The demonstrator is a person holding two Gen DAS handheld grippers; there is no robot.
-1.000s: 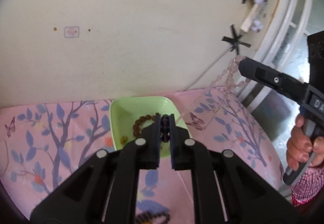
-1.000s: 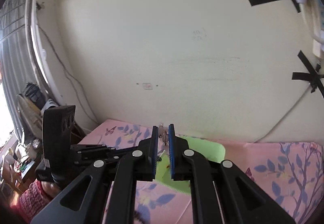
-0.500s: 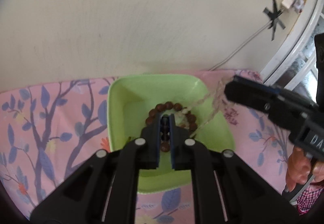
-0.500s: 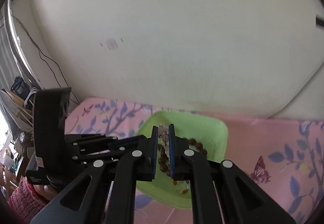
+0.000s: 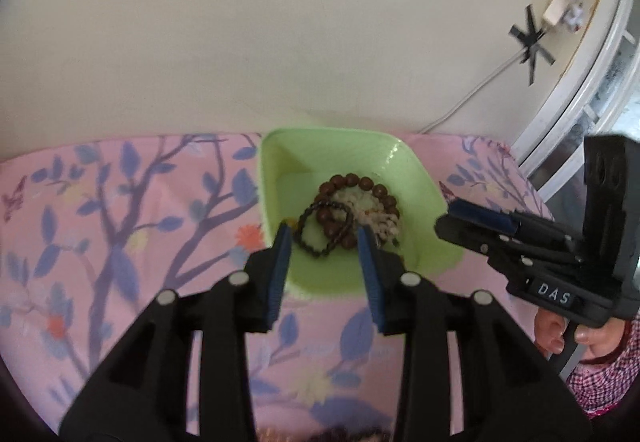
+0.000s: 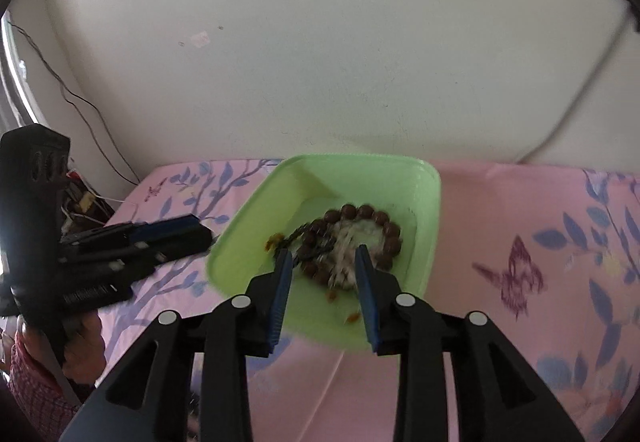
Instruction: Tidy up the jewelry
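— What is seen in the green tray point(image 5: 416, 178)?

— Three pieces of jewelry are heaped in its middle. A brown bead bracelet point(image 5: 362, 181) is laid in a ring, a pale bead strand point(image 5: 380, 220) is piled inside and over its right part, and a thin black bead bracelet point(image 5: 320, 228) is draped across its left part. A few small orange bits point(image 6: 273, 240) are scattered on the tray floor near the heap.

— And where is the tray placed?

— It is set on a pink cloth point(image 5: 120, 226) printed with blue branches and leaves, close to a cream wall point(image 5: 300, 22).

— How is the left tool point(image 5: 323, 238) held?

— It is held over the near edge of the tray with its blue-padded jaws spread wide. Nothing is gripped; the black bracelet is seen in the gap between them.

— The right tool point(image 6: 322, 256)?

— It is likewise spread wide, with nothing gripped, and is poised over the heap. In its own view the pale strand is blurred, so it cannot be told whether the strand is touched by a pad.

— Are the two tools close together?

— Each is seen from the other's camera, just beside the tray on opposite sides.

— Anything else?

— A white cable point(image 5: 472, 94) is fastened to the wall with crossed black tape point(image 5: 530, 42).
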